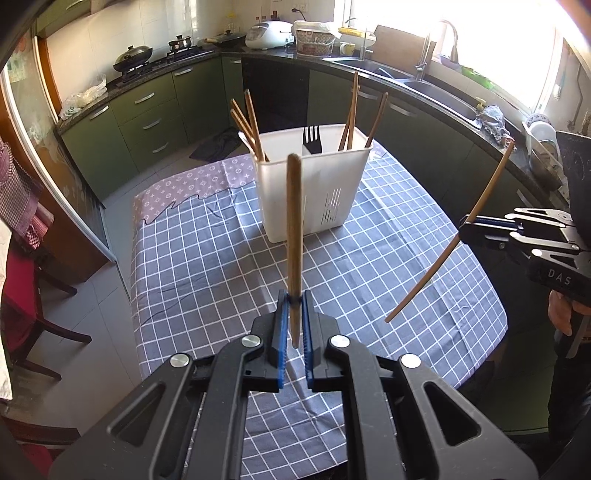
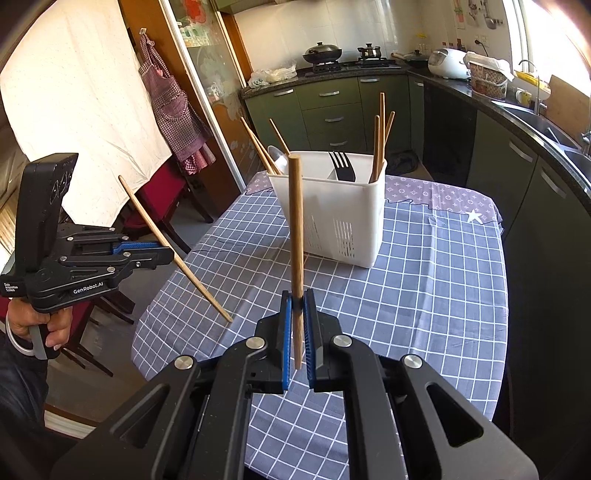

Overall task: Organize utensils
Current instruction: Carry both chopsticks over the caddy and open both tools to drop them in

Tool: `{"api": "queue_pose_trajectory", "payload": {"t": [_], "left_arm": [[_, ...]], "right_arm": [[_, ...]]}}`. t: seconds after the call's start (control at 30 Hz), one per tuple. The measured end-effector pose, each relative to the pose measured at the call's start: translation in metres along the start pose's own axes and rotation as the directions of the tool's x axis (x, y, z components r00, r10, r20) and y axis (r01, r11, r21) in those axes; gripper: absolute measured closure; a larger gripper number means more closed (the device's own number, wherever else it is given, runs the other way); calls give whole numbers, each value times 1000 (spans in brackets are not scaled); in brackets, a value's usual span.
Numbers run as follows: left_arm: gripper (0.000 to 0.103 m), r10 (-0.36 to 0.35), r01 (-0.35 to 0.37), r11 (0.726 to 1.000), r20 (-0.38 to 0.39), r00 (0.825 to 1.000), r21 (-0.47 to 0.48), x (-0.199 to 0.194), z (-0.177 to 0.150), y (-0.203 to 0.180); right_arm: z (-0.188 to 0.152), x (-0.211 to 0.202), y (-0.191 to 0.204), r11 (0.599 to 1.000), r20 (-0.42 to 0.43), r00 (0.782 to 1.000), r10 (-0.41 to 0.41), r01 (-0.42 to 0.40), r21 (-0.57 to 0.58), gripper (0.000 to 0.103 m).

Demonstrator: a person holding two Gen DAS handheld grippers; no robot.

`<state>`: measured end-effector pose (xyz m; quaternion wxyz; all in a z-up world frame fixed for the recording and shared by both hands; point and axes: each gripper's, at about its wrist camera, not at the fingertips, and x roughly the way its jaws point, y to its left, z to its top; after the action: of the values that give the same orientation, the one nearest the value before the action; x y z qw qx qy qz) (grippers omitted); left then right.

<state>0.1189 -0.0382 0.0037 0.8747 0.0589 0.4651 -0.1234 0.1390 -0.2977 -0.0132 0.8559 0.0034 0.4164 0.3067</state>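
A white utensil holder (image 1: 332,184) (image 2: 365,206) stands on the checked tablecloth (image 1: 207,258) (image 2: 424,277), with several wooden chopsticks, a black fork (image 1: 312,140) (image 2: 341,166) and a spoon (image 2: 279,160) in its compartments. My left gripper (image 1: 295,295) (image 2: 170,254) is shut on a wooden chopstick (image 1: 294,221) (image 2: 173,251), held above the cloth in front of the holder. To the right, my right gripper (image 2: 297,299) (image 1: 466,230) is shut on a second chopstick (image 2: 295,221) (image 1: 484,195), also clear of the table.
Dark red chairs (image 1: 22,295) stand at the table's left side. Green cabinets and a dark counter with a sink (image 1: 424,85), pans and a rice cooker (image 1: 267,35) ring the room. A checked apron (image 2: 166,99) hangs by the door. A hand (image 2: 33,325) grips each handle.
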Motion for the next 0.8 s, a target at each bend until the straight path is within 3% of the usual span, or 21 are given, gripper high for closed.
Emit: {"api": "queue_pose_trajectory", "payload": {"t": [0.23, 0.5, 0.67, 0.8], "left_arm": [[96, -15, 13, 1000, 105, 994, 26, -38, 57, -10], [96, -6, 2, 1000, 262, 965, 16, -69, 137, -15], [96, 43, -43, 999, 289, 956, -6, -54, 170, -13], [96, 74, -70, 997, 237, 969, -25, -16, 179, -7]], "right_arm": [[19, -13, -4, 1000, 24, 1000, -6, 7, -20, 96], [22, -7, -17, 1000, 9, 1000, 6, -6, -6, 96], [18, -7, -29, 1000, 4, 1000, 8, -8, 14, 96], [17, -13, -34, 1000, 14, 1000, 14, -15, 18, 96]]}}
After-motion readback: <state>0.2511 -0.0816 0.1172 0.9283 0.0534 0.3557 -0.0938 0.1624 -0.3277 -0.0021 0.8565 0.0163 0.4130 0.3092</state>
